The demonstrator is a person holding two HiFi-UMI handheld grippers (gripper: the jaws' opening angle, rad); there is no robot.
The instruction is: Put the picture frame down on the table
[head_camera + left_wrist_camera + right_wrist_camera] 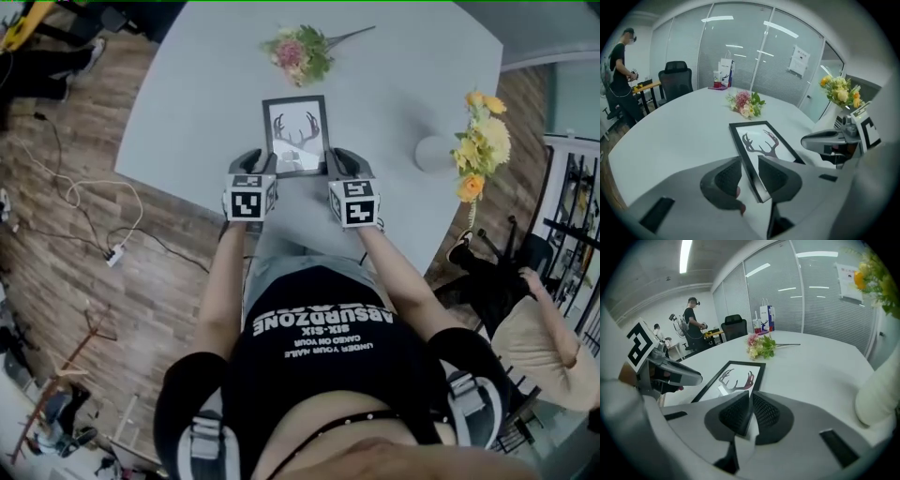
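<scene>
The picture frame point(295, 134) has a black border and a print of dark antlers. It lies on the grey table point(187, 112) with its near edge at the table's front. My left gripper point(749, 176) stands at the frame's near left corner point(759, 190). Its jaws are slightly apart, the black border runs between them, and a gap shows beside the left pad. My right gripper point(751, 412) is at the near right corner, jaws pressed tight on the frame's edge point(743, 380). In the head view both grippers point(251, 178) point(349, 180) flank the frame's near edge.
A bunch of pink flowers point(302, 52) lies beyond the frame. A white vase point(434, 152) with yellow flowers point(483, 141) stands at the right of the table. People stand by a desk and an office chair point(675, 79) at the far left. A person sits at the lower right point(539, 328).
</scene>
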